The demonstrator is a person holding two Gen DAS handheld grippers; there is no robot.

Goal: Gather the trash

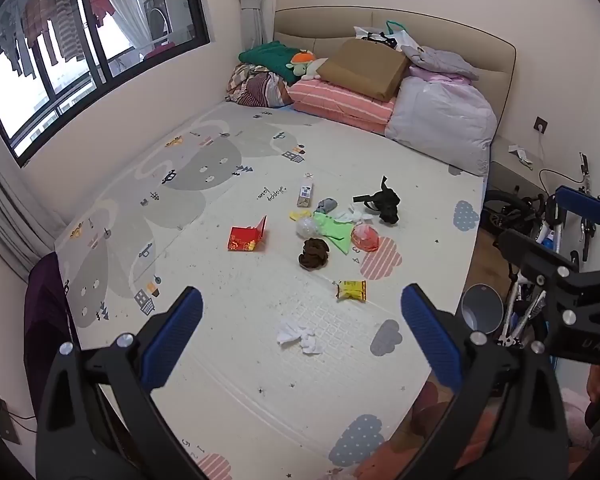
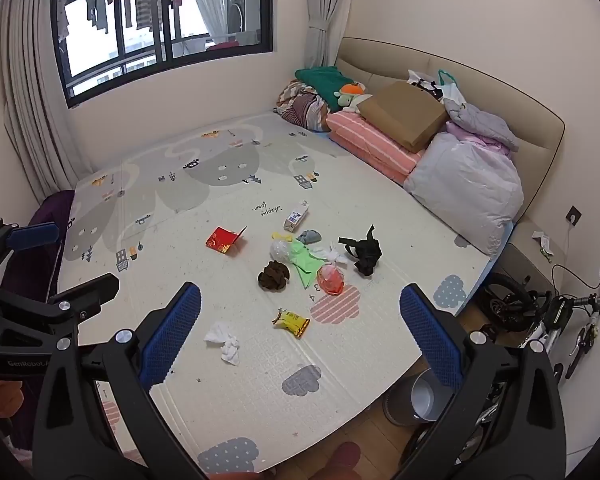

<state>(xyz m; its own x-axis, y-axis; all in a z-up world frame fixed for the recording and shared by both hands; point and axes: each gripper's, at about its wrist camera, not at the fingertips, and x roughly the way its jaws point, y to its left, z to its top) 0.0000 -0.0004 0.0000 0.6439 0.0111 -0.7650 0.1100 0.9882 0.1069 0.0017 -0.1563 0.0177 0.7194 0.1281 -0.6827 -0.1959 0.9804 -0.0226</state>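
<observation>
Trash lies scattered on a patterned play mat (image 1: 228,380) that covers the bed. Nearest is a crumpled white tissue (image 1: 300,336) (image 2: 224,342), then a yellow snack wrapper (image 1: 352,290) (image 2: 291,321). Farther off lie a brown lump (image 1: 314,254), green paper (image 1: 332,230), a pink plastic piece (image 1: 365,237), a red box (image 1: 248,236), a small carton (image 1: 305,194) and a black item (image 1: 382,200). My left gripper (image 1: 301,296) hovers open over the tissue, holding nothing. My right gripper (image 2: 300,292) is open and empty, above the wrapper.
A grey bin (image 1: 482,308) (image 2: 424,396) stands on the wooden floor beside the bed's near right corner. Small bicycles (image 2: 540,320) lean behind it. Pillows, bedding and a brown box (image 1: 364,66) are piled at the headboard. A window is on the left wall.
</observation>
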